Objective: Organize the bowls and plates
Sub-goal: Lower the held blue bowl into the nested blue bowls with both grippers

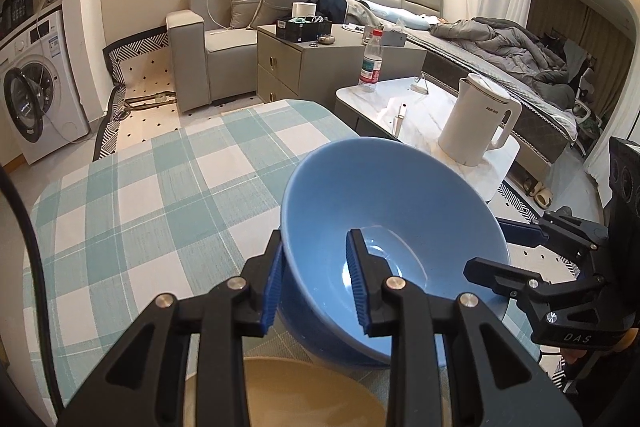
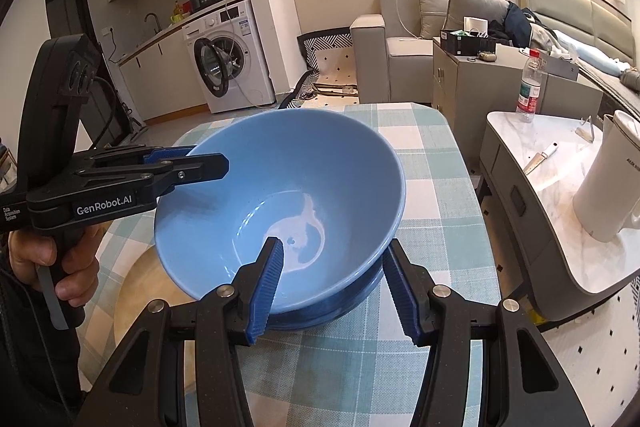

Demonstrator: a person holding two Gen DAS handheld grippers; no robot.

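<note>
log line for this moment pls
left gripper: shut on blue bowl rim | right gripper: shut on opposite rim | tan plate: below bowl

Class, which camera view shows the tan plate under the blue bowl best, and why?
The left wrist view: the tan plate fills the bottom centre beneath the blue bowl. The right wrist view shows only a crescent left of the bowl.

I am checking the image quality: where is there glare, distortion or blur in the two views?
Left wrist view: fisheye bends the walls, the ceiling light is washed out, a faint shine sits in the blue bowl, and the near gripper arms look soft. Right wrist view: same curved edges, and a bright white glare patch on the bowl's bottom.
</note>
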